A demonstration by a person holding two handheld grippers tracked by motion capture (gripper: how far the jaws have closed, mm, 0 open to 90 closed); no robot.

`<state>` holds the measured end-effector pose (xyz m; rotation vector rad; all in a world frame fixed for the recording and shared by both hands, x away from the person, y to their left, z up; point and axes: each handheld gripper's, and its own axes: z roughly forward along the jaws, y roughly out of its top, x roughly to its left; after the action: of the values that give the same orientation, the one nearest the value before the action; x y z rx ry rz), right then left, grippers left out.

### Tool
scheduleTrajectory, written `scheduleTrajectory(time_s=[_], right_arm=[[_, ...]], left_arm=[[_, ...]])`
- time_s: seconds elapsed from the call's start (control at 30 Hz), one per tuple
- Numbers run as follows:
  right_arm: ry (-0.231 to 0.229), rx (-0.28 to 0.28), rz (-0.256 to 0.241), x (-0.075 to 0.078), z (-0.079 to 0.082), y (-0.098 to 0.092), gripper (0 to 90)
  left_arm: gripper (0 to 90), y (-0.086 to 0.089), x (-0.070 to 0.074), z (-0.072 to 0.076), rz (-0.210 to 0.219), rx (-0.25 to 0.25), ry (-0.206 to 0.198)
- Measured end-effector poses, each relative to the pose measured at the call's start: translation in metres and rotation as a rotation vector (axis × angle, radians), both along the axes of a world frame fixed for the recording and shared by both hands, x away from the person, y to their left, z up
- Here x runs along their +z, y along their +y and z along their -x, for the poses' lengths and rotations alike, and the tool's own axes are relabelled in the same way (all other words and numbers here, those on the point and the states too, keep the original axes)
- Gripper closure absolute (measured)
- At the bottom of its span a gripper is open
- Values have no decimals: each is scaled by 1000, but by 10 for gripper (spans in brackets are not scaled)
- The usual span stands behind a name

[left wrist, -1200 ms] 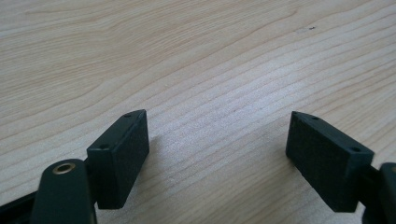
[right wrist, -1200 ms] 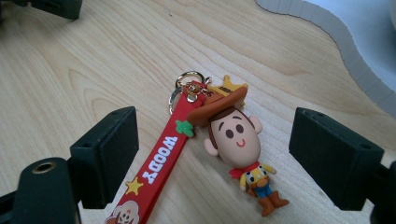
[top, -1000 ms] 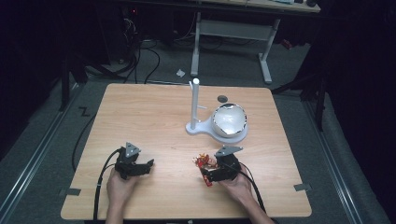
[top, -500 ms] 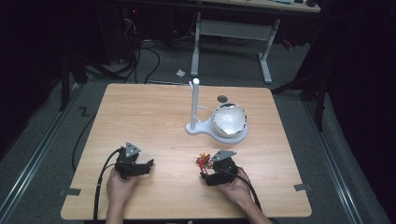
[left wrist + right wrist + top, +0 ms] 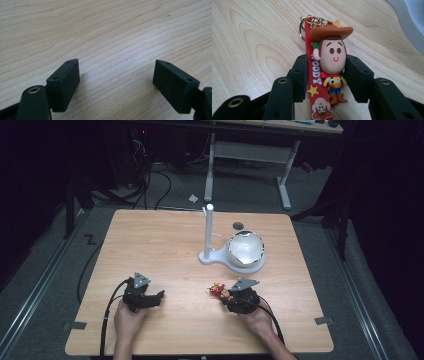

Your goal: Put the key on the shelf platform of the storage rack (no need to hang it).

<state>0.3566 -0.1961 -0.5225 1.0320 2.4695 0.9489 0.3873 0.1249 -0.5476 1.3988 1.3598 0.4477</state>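
Slid back toward the near edge a bit since a second ago, that right gripper (image 5: 226, 294), and dragged the little cowboy figure keychain with brown hat and red printed strap (image 5: 329, 65) along with it. Left gripper (image 5: 150, 299) hasn't budged.

Keychain sits right between the right gripper's black jaws in the right gripper view: head of the figure squeezed against the right-hand pad, red strap pressed up against the left-hand pad, so closed down snug on it with only the keychain's width left between. Gold ring and hat poking out past the jaw tips, boots and lower end of the strap back toward the gripper body. Lying flat on the light wooden table (image 5: 165, 245), front-right part of it, seen from the high view as a small red-and-yellow blob at the gripper's tip.

Just beyond that, farther up the table: white stand with a round base and upright post (image 5: 208, 236), and a shiny silver dome-shaped bowl (image 5: 245, 248) sitting on the base.

Over on the front-left, left gripper resting low over bare wood, jaws spread wide, gripping nothing. Well apart from the keychain.
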Motion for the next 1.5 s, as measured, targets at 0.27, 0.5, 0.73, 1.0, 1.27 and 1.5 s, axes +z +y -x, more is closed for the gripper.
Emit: scheduleTrajectory(time_s=[0.27, 0.5, 0.73, 1.0, 1.27, 1.5], right_arm=[[-13, 28, 0, 6, -2, -3, 632], [-30, 20, -26, 13, 0, -10, 660], [-28, 8, -71, 19, 0, -20, 667], [-36, 0, -119, 28, -2, -28, 676], [-47, -5, -163, 40, 3, -38, 701], [-50, -13, -161, 40, 5, -46, 786]], left_arm=[[220, 0, 0, 0, 3, 0, 1], [218, 0, 0, 0, 0, 0, 0], [218, 0, 0, 0, -1, 0, 0], [219, 0, 0, 0, 3, 2, 0], [218, 0, 0, 0, 0, 3, 0], [216, 0, 0, 0, -1, 3, 0]])
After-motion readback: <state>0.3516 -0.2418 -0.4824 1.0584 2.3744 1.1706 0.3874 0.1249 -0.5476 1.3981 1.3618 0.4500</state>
